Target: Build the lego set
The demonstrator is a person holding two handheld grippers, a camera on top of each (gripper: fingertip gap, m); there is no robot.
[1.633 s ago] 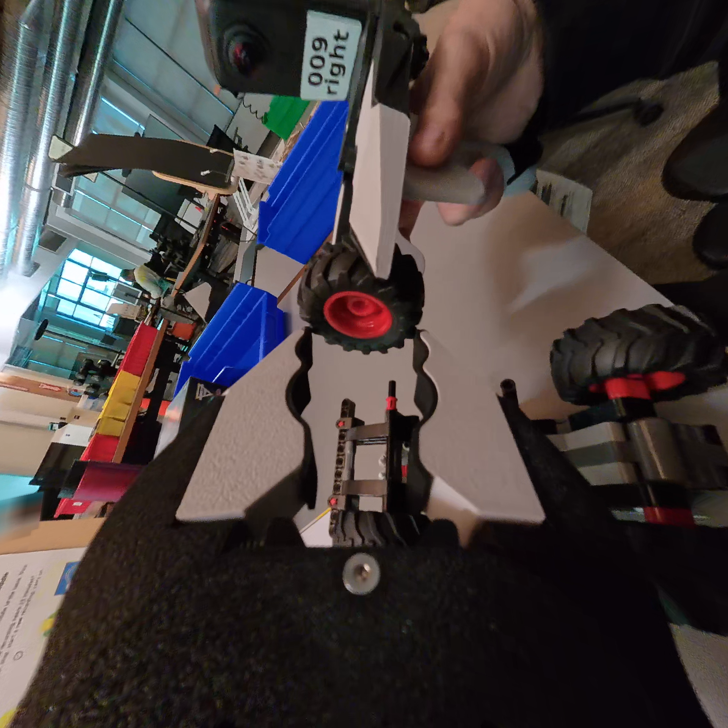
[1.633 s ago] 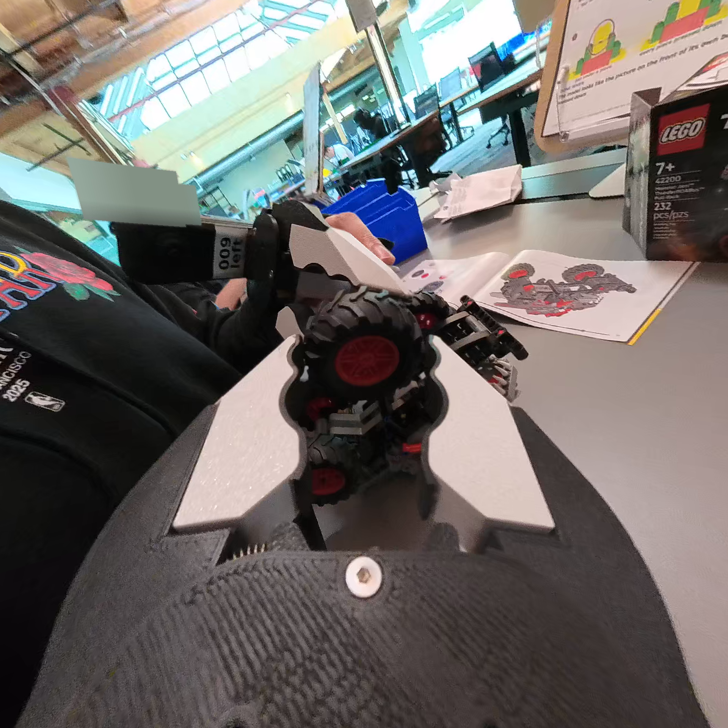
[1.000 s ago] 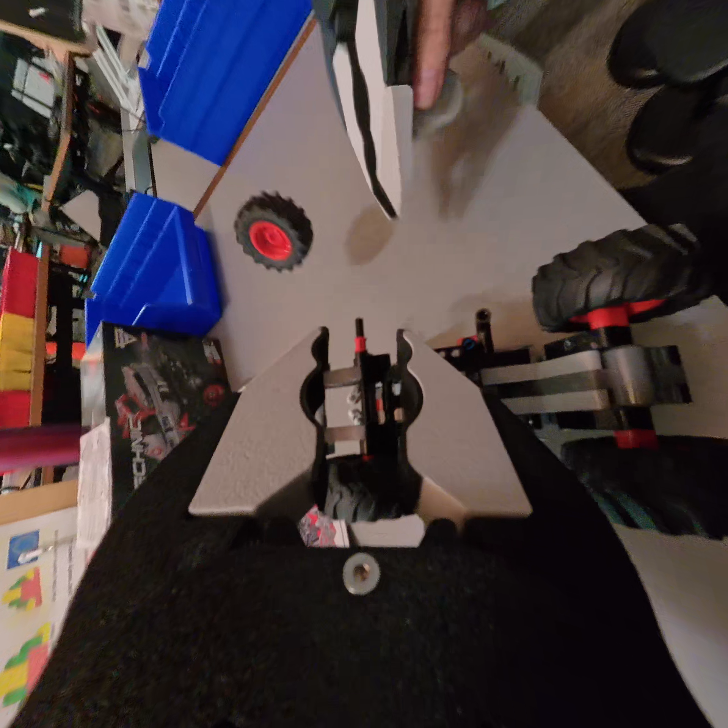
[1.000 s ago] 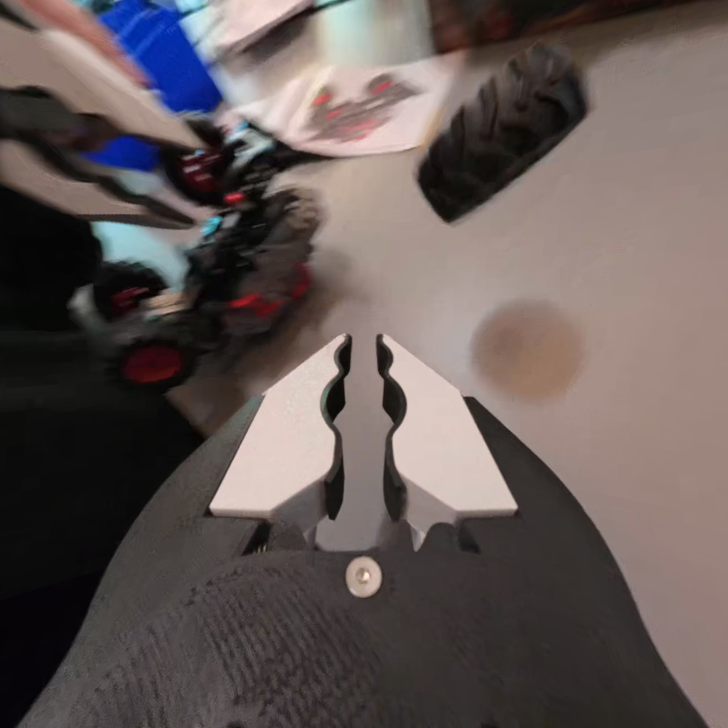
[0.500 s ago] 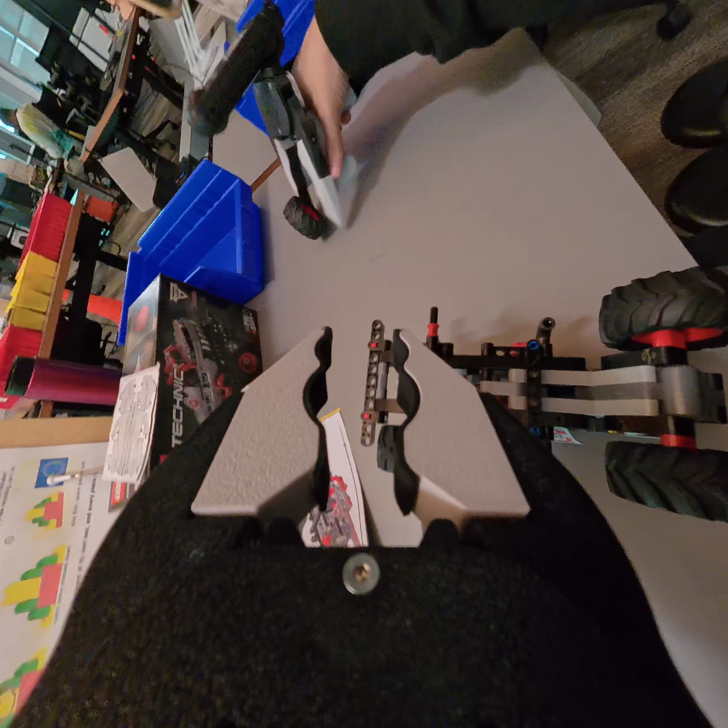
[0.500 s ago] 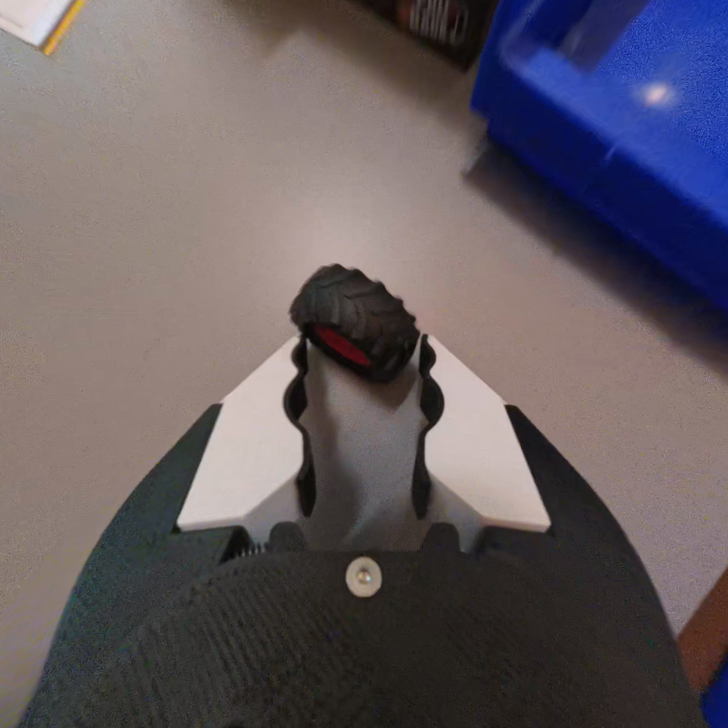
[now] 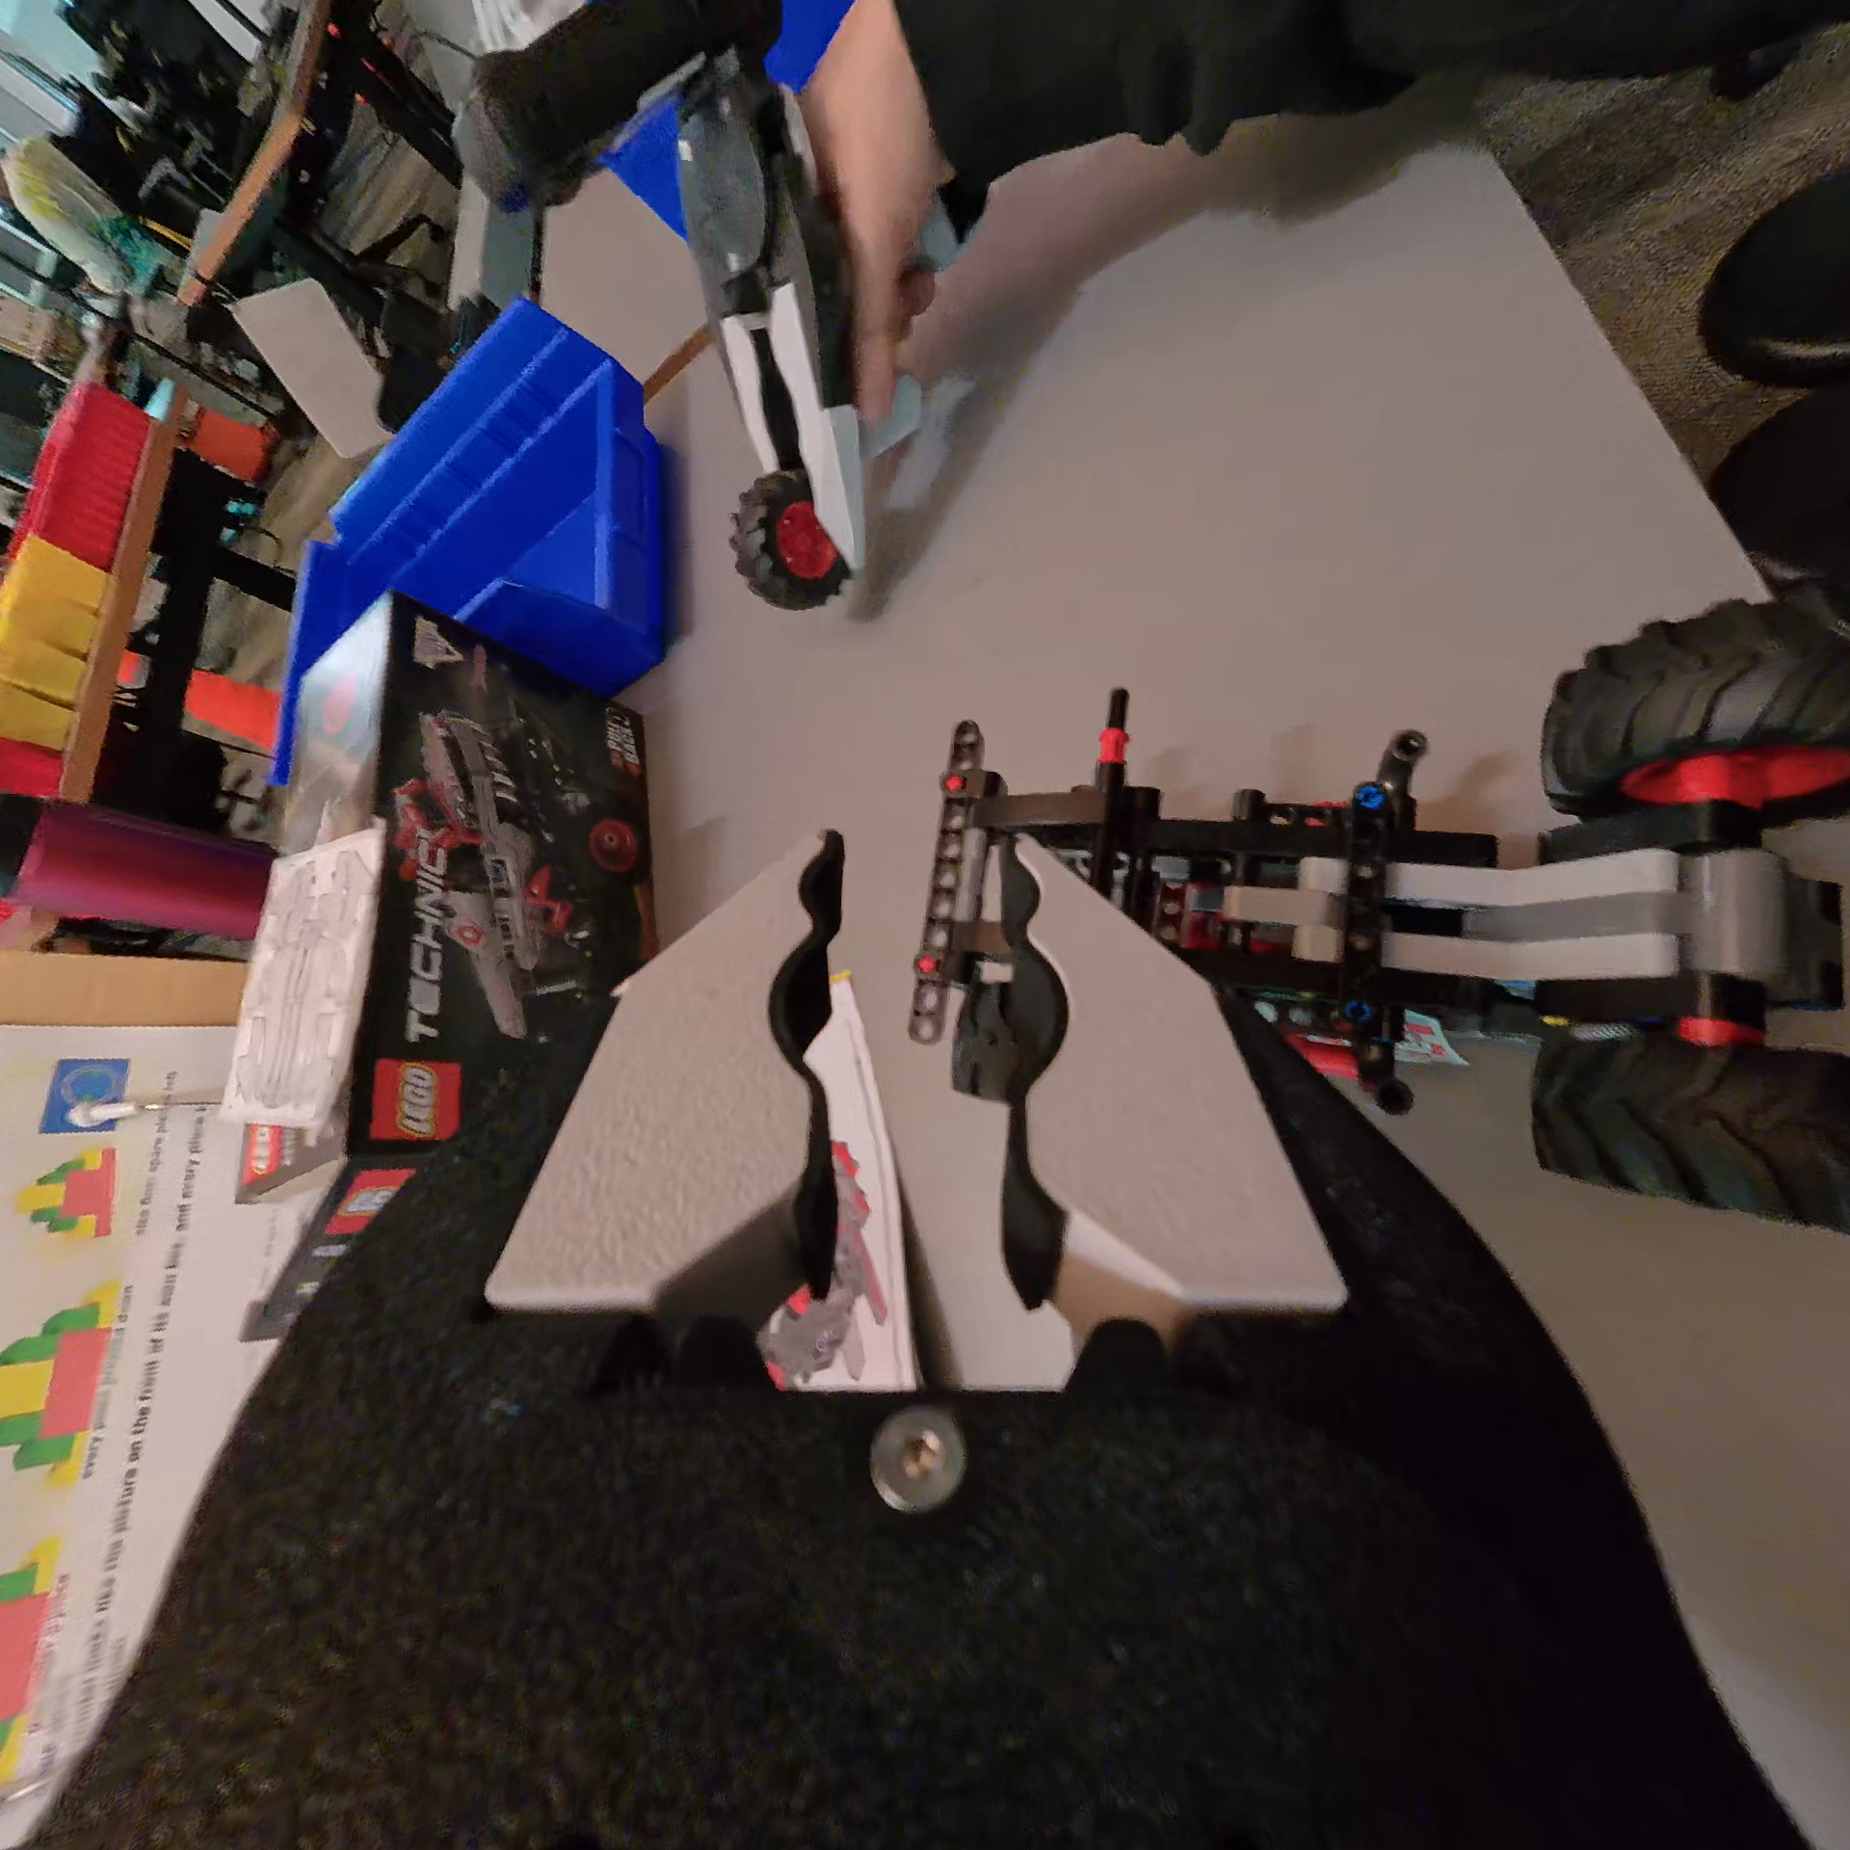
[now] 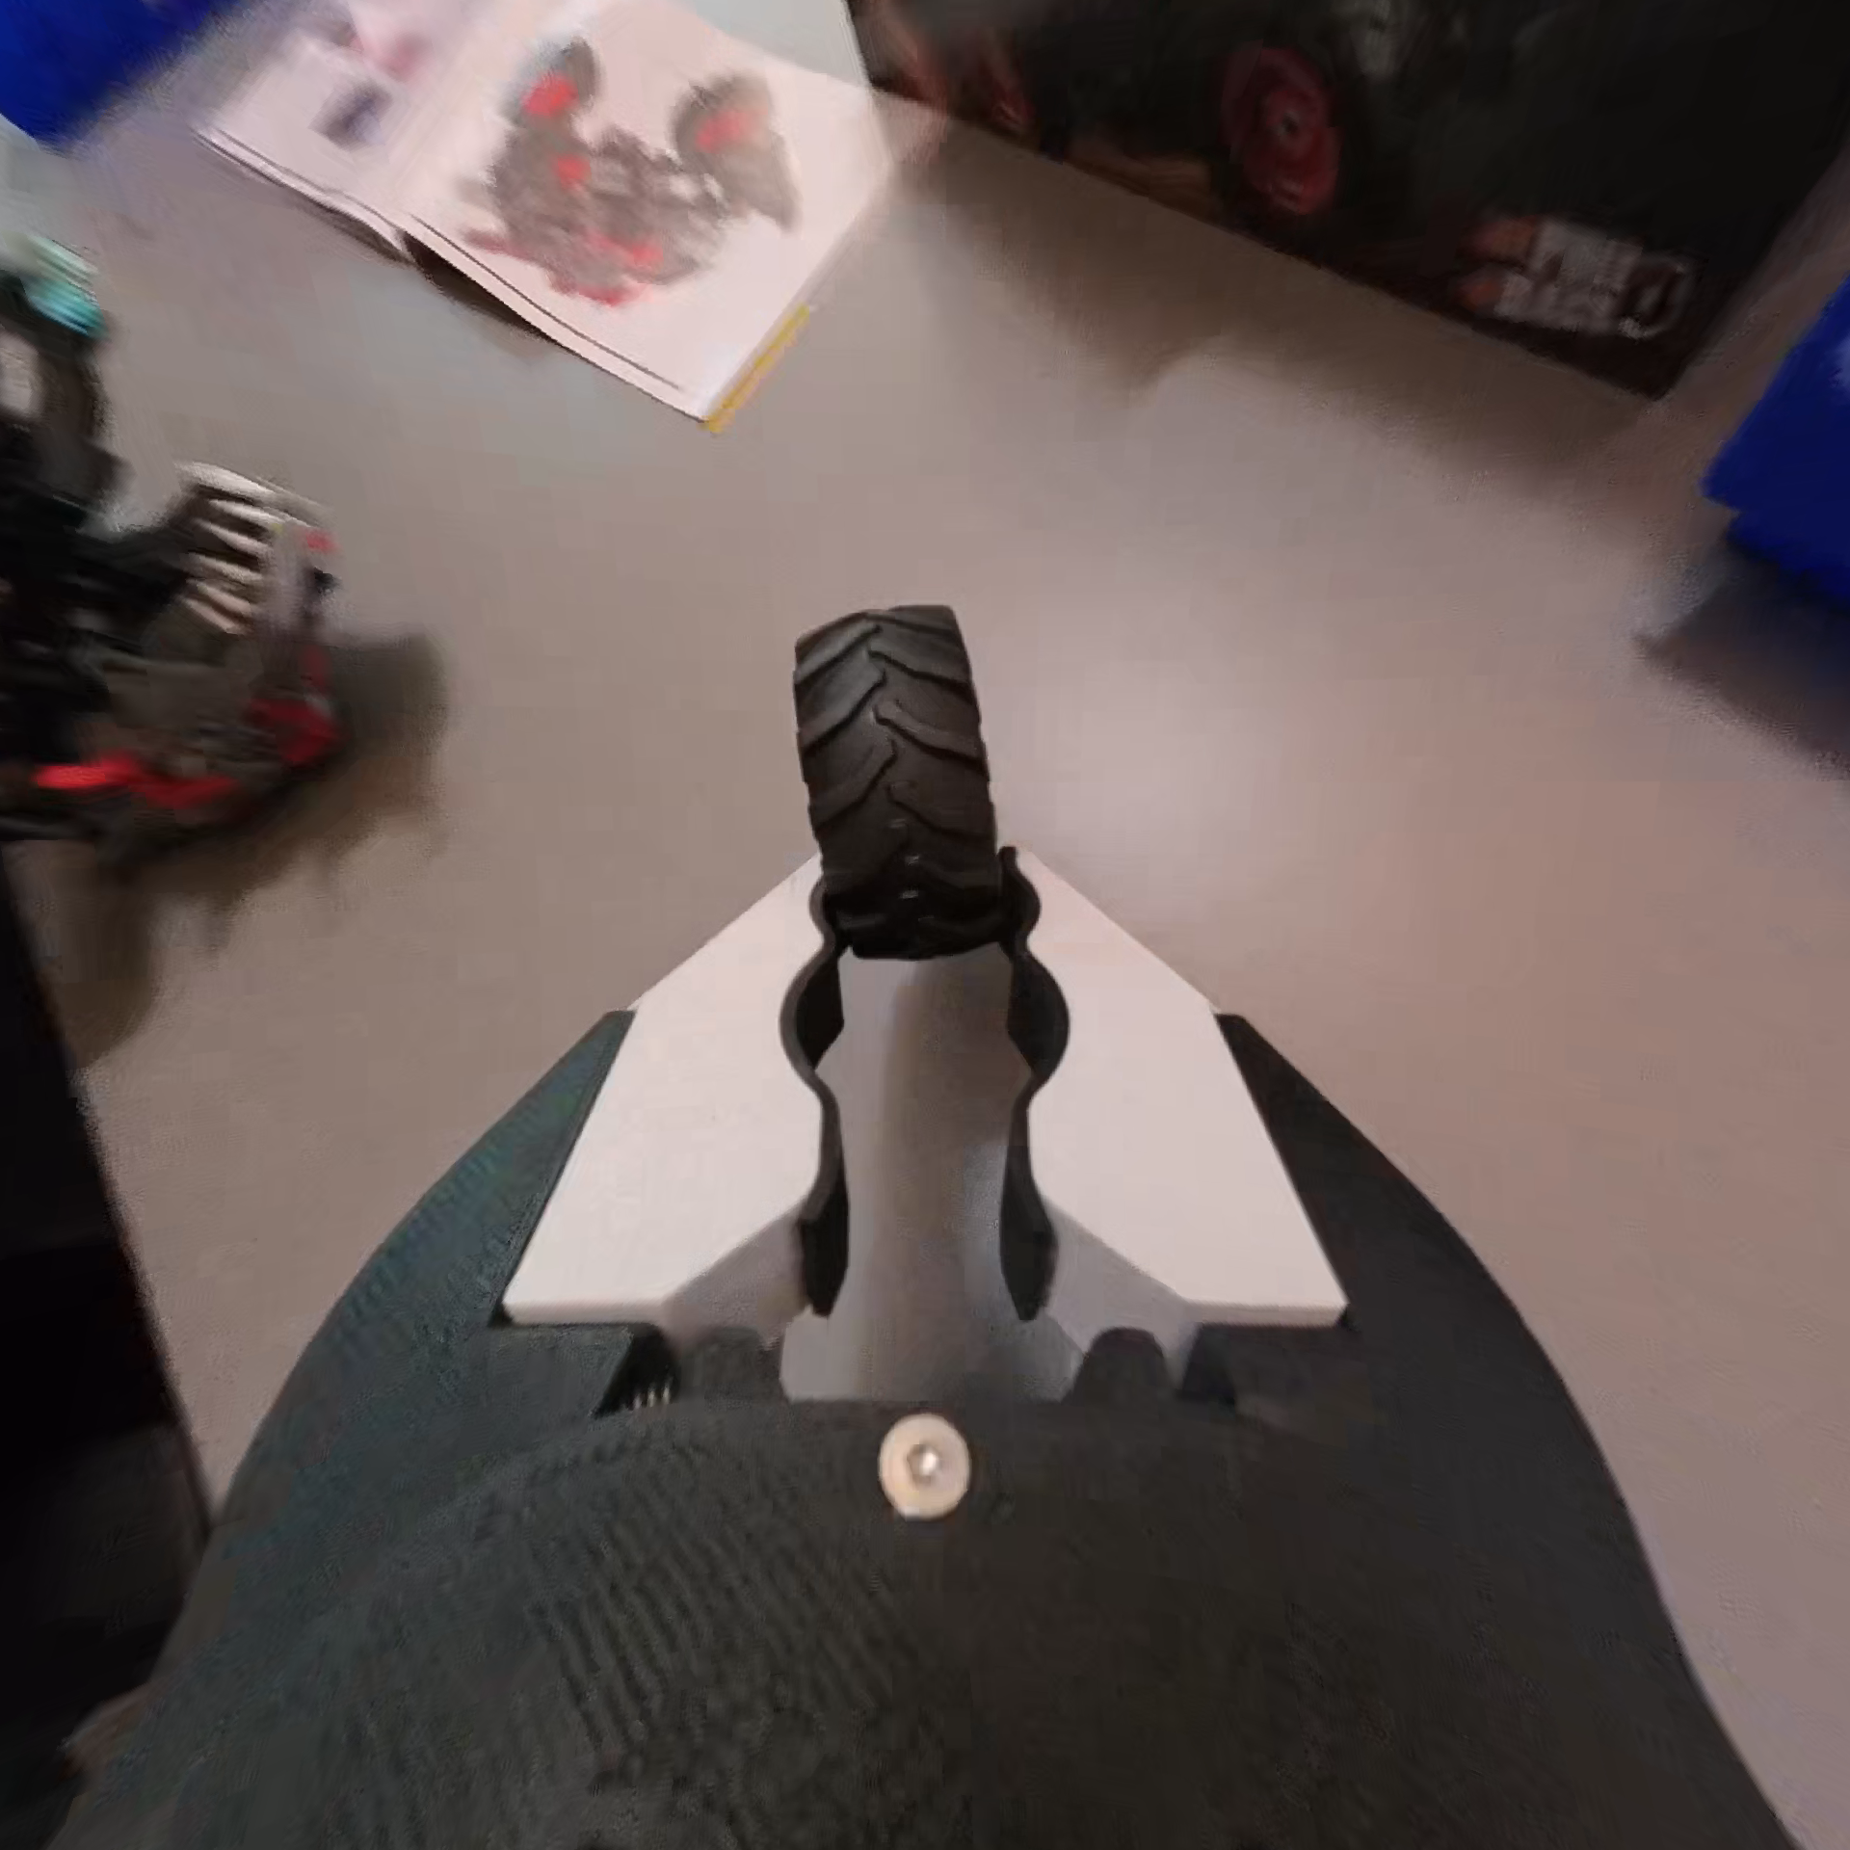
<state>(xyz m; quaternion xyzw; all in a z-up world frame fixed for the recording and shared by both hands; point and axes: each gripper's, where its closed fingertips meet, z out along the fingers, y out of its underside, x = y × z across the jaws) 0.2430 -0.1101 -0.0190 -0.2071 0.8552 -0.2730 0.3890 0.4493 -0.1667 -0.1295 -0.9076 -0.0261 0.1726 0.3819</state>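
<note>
**Wheel clamped, chassis let go**

Since half a second ago the right gripper [image 8: 916,881] has turned the black knobby wheel [image 8: 894,791] so its tread faces the camera, and it now clenches that wheel at the fingertips; the view has swung from the blue bin toward the booklet. In the left wrist view the same gripper [image 7: 816,501] sits in the upper centre, held by a hand [image 7: 881,190], with the wheel [image 7: 791,541] showing its red hub just above the grey table [image 7: 1251,481].

At frame centre the left gripper [image 7: 921,871] is released, its jaws apart with nothing between them. Just beyond its right finger [image 7: 1121,1081] lies the partly built truck chassis [image 7: 1301,901], stretching to the right edge, where two large tyres [image 7: 1692,711] are fitted. A bare black axle [image 7: 1113,741] stands up from its near end.

Farther out, an instruction booklet [image 8: 621,190] lies open at upper left of the right wrist view, the set's dark box [image 8: 1402,160] at upper right. In the left wrist view the box [image 7: 491,901] sits at left, touching a blue bin [image 7: 501,501] above it.
</note>
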